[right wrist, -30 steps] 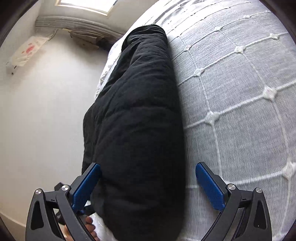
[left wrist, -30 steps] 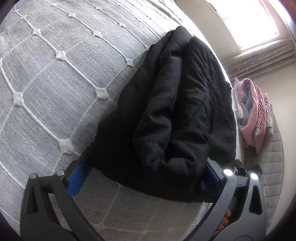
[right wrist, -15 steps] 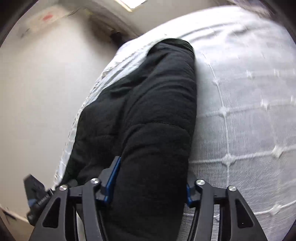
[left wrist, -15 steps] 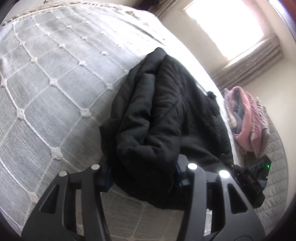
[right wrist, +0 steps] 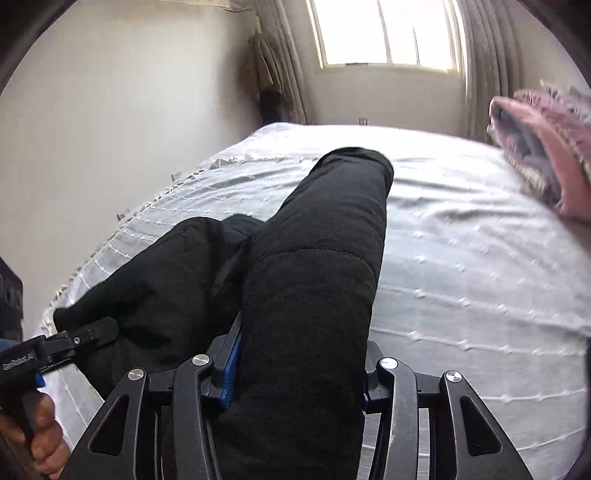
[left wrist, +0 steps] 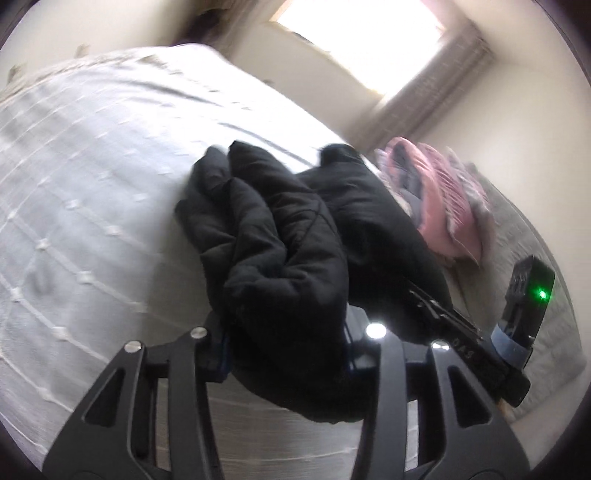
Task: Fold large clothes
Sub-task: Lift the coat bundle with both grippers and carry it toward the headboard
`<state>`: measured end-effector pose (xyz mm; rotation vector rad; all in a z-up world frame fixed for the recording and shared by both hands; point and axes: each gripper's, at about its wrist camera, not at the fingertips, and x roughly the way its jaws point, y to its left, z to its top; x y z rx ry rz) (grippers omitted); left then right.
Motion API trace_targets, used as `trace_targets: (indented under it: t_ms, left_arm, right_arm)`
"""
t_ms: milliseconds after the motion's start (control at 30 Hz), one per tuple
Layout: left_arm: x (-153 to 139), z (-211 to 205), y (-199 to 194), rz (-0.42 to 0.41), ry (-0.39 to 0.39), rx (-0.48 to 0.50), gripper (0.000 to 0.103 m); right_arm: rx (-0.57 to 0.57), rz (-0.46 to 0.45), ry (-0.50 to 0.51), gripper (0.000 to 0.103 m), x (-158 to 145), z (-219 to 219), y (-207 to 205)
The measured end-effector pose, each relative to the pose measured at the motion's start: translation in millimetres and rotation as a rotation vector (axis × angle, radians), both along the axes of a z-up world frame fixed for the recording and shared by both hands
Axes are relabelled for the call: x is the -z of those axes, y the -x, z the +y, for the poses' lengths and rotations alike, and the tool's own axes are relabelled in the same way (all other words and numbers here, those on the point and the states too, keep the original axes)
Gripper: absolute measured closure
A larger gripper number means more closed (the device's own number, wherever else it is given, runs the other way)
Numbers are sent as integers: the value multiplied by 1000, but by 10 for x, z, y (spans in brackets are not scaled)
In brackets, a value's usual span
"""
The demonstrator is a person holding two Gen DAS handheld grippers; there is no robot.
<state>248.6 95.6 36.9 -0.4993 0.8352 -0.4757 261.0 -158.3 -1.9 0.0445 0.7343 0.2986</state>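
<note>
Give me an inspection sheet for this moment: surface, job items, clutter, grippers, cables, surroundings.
Surface: bed with pale grey quilted bedspread, white stitched grid.
Job's things: black padded jacket, bunched lengthwise, near end raised off the bedspread.
Clutter: pink and grey folded bedding on the bed past the jacket.
Grippers: left gripper and right gripper have just been closing, both now clamped on the jacket's near end.
Cables: nothing seen.
Surroundings: bright window with curtains, plain cream walls.
</note>
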Motion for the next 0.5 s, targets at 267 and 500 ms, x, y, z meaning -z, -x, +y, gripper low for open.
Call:
trace_targets:
  t_ms: [267, 500]
  left_arm:
    - [-509, -1150, 292, -114, 21, 164, 59]
    - [-1002, -2423, 677, -239, 134, 348, 59]
  right_arm:
    - [125, -105, 41, 57, -382, -914, 488]
    - [267, -208, 57, 57, -978, -2238, 987]
